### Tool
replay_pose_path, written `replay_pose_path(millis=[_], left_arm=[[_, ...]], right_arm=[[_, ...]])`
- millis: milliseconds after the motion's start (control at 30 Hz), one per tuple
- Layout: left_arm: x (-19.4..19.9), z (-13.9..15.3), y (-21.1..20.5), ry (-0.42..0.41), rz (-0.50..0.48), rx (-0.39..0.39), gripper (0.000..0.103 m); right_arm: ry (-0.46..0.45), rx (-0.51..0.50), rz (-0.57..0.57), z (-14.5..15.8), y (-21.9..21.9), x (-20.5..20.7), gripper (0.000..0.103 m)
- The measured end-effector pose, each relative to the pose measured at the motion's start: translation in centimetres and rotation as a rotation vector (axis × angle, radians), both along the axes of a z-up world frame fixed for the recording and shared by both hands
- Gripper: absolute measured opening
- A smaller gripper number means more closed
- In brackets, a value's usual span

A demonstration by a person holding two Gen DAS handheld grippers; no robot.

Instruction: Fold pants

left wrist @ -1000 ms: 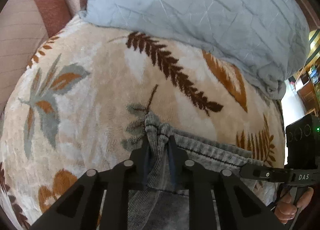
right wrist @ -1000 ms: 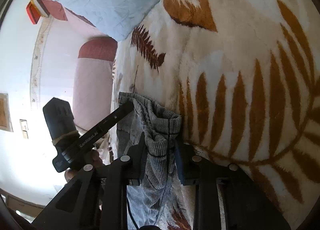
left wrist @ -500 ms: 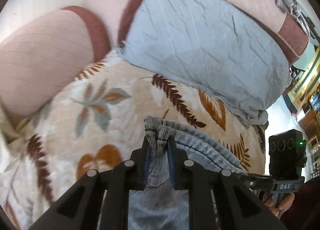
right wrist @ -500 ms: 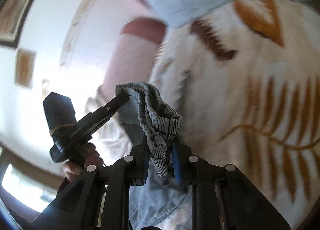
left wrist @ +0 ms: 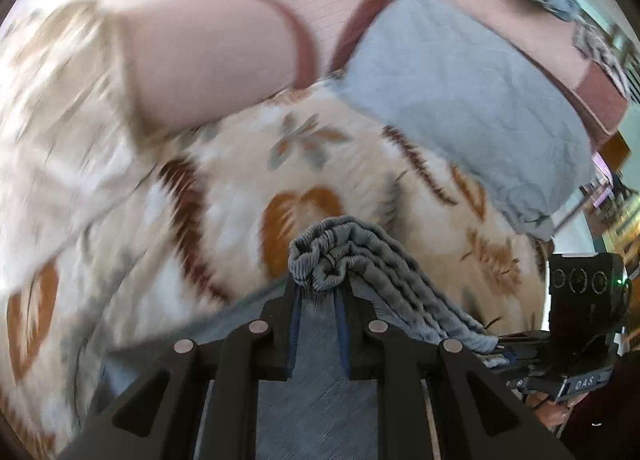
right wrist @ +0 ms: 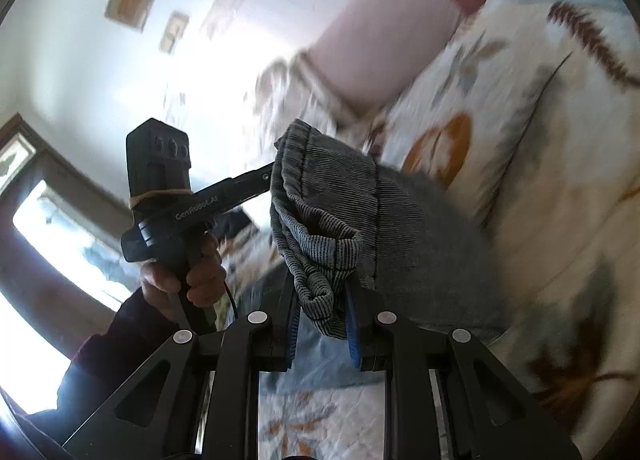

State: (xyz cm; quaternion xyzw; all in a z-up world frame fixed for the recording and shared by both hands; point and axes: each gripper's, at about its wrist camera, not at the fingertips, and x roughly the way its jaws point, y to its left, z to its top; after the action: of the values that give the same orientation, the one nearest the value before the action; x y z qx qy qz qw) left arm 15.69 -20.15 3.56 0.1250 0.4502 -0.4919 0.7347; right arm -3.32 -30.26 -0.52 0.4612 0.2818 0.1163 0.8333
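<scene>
At the bottom of the left wrist view, our left gripper is clamped on the bunched waistband of the grey pants, the ribbed band bulging over the fingertips near the frame's centre. From there the band runs down to the lower right, where we see the right gripper pinching its far end. Grey cloth hangs between and below the black fingers at the bottom centre. Behind the pants lies a cream blanket with orange and brown leaf prints, blurred on the left side. Farther up, a pale blue pillow fills the upper right, and a pink sofa arm with a dark red edge sits in the upper left.

At the bottom of the right wrist view, our right gripper is closed on another part of the waistband, its blue pads pressed against the folded band at lower centre. The pants rise from it to mid-frame and drape to the right. At centre left, a hand holds the left gripper, whose tip meets the band's upper edge. The blanket covers the right side, and the sofa arm stands at the top centre.
</scene>
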Motion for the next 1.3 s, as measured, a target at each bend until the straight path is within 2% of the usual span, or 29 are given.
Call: replay_pose_path(millis=[133, 267, 367, 500, 567, 700, 833, 867, 933, 967, 1100, 1167, 1233, 1300], left_arm=[[0.6, -2.9, 3.8, -0.007, 0.096, 0.084, 0.018], [1.9, -4.6, 8.4, 0.001, 0.247, 0.129, 0.018], [1.4, -4.4, 10.7, 0.037, 0.299, 0.105, 0.018], [-2.1, -3.0, 10.6, 0.058, 0.27, 0.005, 0.02], [-4.2, -2.8, 9.3, 0.058, 0.253, -0.023, 0.028], [-7.9, -4.5, 6.4, 0.057, 0.25, 0.026, 0.031], [-9.3, -7.3, 5.8, 0.057, 0.282, 0.138, 0.031], [-9.6, -7.7, 6.2, 0.052, 0.292, 0.145, 0.032], [-10.2, -8.1, 6.9, 0.046, 0.302, 0.152, 0.037], [-10.2, -8.4, 7.3, 0.064, 0.316, 0.15, 0.038], [-10.3, -8.2, 8.6, 0.091, 0.388, 0.069, 0.038], [-11.0, -7.4, 9.7, 0.084, 0.437, 0.021, 0.038], [-12.2, -5.7, 11.8, 0.027, 0.485, -0.049, 0.037], [-13.2, -3.5, 15.0, -0.052, 0.552, -0.103, 0.037]], right_arm=[[0.072, 0.024, 0.124, -2.3, 3.0, 2.1, 0.02], [0.158, 0.062, 0.24, -4.0, 5.0, 3.6, 0.033], [0.164, 0.158, 0.327, -4.0, 5.2, 4.3, 0.045], [0.08, 0.113, 0.242, -1.8, 2.8, 3.8, 0.054], [0.077, 0.133, 0.171, -1.7, 0.9, 3.5, 0.055], [0.143, 0.174, 0.058, -4.2, -1.9, 3.0, 0.055], [0.206, 0.183, 0.03, -5.7, -2.5, 3.1, 0.055], [0.238, 0.178, 0.031, -6.2, -2.5, 3.3, 0.053], [0.304, 0.159, 0.055, -6.8, -2.3, 3.5, 0.052], [0.311, 0.142, 0.059, -6.9, -2.1, 3.4, 0.046], [0.326, 0.055, 0.081, -6.6, -1.2, 3.6, 0.044], [0.321, -0.047, 0.09, -5.5, -0.3, 3.5, 0.044], [0.311, -0.116, 0.09, -4.5, 0.8, 3.0, 0.048], [0.252, -0.188, 0.099, -2.9, 1.8, 2.3, 0.054]])
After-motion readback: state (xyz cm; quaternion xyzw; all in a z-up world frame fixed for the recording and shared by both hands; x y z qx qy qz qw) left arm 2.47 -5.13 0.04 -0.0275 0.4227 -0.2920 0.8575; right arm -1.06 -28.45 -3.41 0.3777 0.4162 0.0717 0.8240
